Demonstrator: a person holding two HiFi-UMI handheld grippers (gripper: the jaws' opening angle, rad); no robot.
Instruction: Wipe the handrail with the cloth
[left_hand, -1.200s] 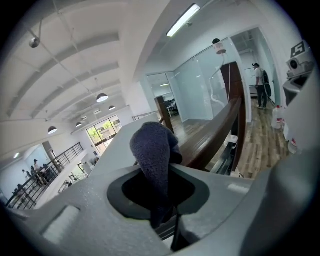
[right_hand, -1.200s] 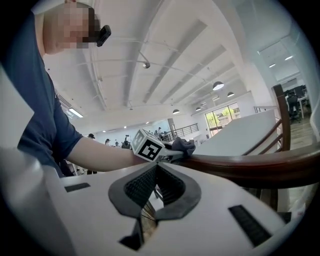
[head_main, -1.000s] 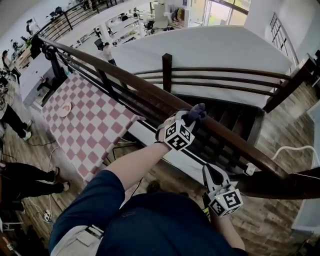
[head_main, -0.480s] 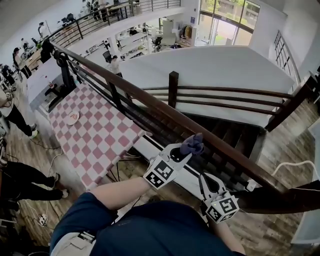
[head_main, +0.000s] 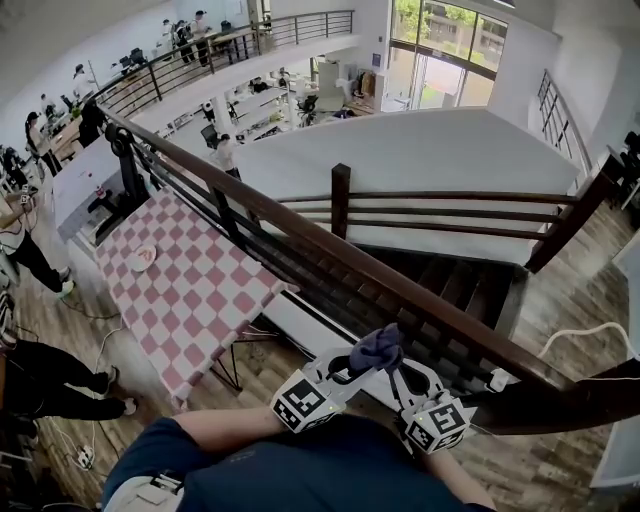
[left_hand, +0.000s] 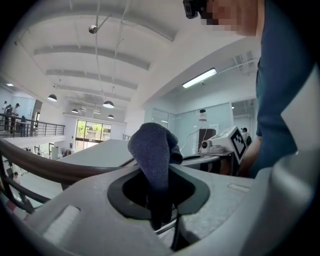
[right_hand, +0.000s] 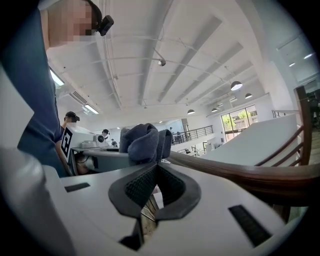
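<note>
The dark brown wooden handrail (head_main: 300, 235) runs diagonally from upper left to lower right in the head view. My left gripper (head_main: 366, 362) is shut on a dark blue cloth (head_main: 377, 349), which bunches up out of its jaws (left_hand: 152, 150). It is held on the near side of the rail, close to my body and off the wood. My right gripper (head_main: 397, 371) is just to the right, its jaws meeting at the tips. In the right gripper view the cloth (right_hand: 142, 142) sits right at those tips (right_hand: 156, 165). The rail (right_hand: 240, 172) passes beyond.
A second railing (head_main: 450, 200) guards the stairwell with dark steps (head_main: 460, 285) beyond the handrail. On the lower floor stand a pink-and-white checkered table (head_main: 190, 285) and several people at the left. A white cable (head_main: 585, 335) lies on the wood floor at the right.
The left gripper has drawn the cloth off the handrail, back and down toward my body. The right gripper has moved in until its tips are at the cloth.
</note>
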